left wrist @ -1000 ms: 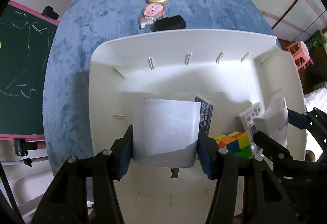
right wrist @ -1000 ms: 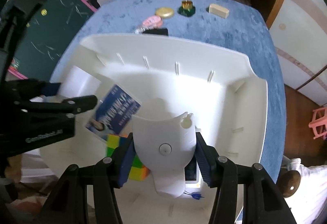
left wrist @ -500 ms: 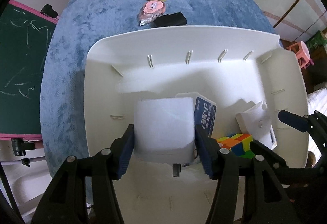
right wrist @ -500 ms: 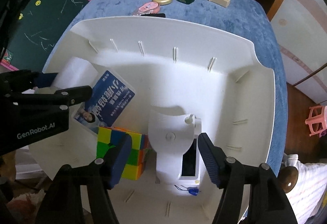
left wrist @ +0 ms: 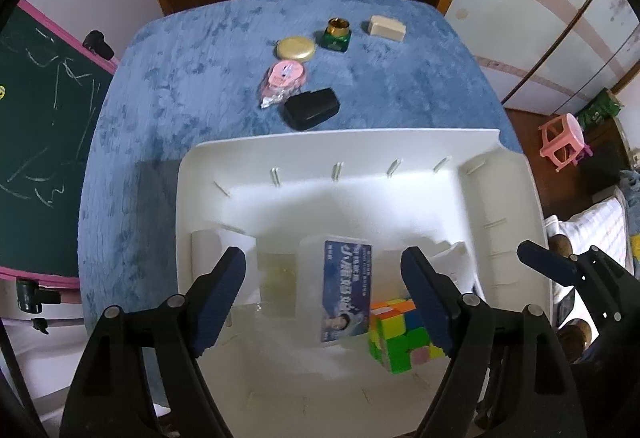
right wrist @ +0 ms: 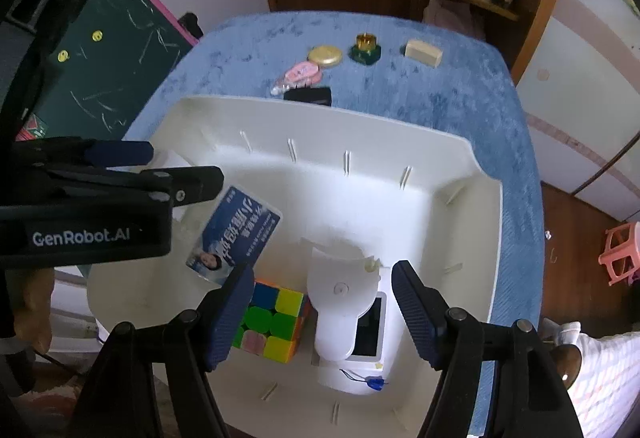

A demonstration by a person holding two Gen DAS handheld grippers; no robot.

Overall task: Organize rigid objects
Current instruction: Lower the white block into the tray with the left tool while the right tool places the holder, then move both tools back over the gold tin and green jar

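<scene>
Screen [right wrist: 370, 330] beneath white device [right wrist: 340, 302] appears in right view only.

Both tools, left tool [left wrist: 322, 278] and right tool [right wrist: 323, 294], are black plastic with dark blue ribbed pads [right wrist: 230, 312], silver screws and white "GenRobot.AI" lettering.

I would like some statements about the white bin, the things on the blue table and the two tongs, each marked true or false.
1. The colour cube lies inside the white bin. True.
2. The left tongs are shut on a white box. False: their jaws have just been opening and grip nothing.
3. The black box lies on the blue table, outside the bin. True.
4. The green jar is in the bin. False: it stands on the table, far from the bin.
5. The right tongs hold the white device. False: they stand open, and the device rests in the bin.
</scene>
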